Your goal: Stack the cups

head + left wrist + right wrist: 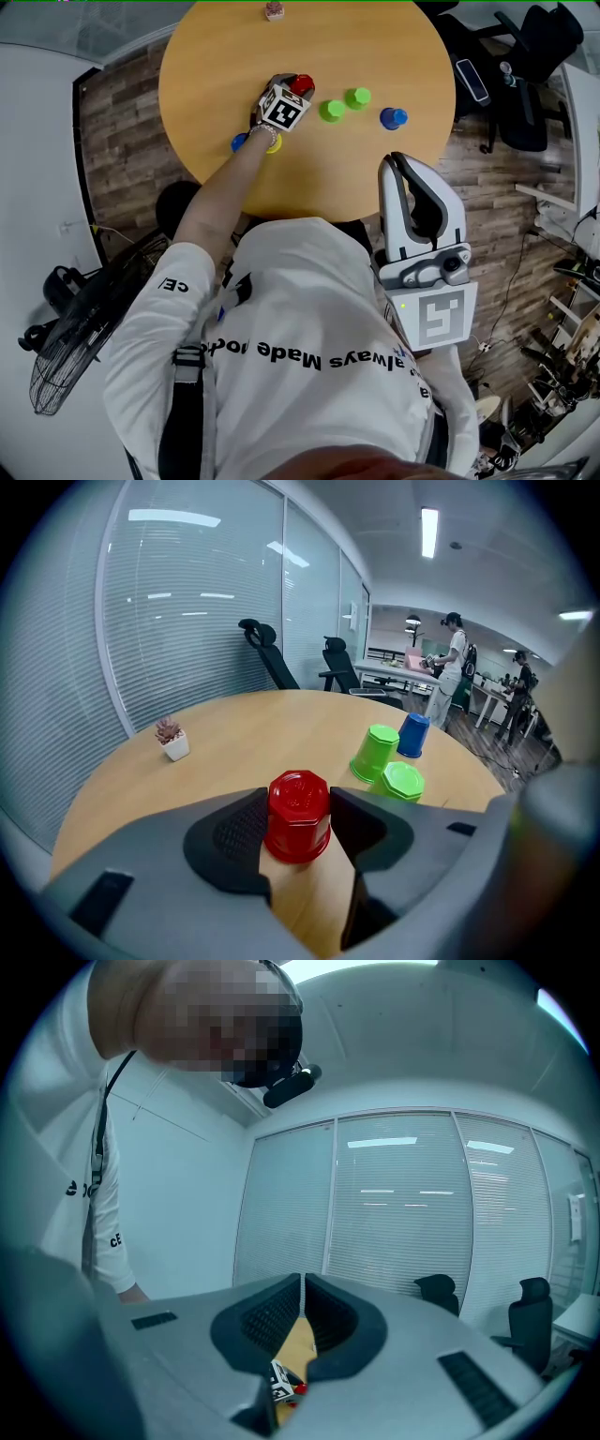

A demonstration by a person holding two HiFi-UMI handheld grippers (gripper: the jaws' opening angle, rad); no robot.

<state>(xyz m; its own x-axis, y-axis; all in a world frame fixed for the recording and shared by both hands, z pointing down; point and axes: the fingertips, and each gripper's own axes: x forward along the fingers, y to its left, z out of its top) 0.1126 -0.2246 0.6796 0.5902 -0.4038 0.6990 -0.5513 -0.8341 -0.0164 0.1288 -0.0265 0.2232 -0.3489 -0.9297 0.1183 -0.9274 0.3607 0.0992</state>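
Note:
A red cup stands upside down on the round wooden table. My left gripper reaches over it, and both pads lie against its sides. Two green cups and a blue cup stand upside down to the right. In the left gripper view they show as green, green and blue. Another blue cup and a yellow cup peek out beside my left wrist. My right gripper is held off the table near my chest, shut and empty.
A small potted plant sits at the table's far edge. Office chairs stand to the right of the table, and a floor fan stands at the lower left. People work at desks in the background.

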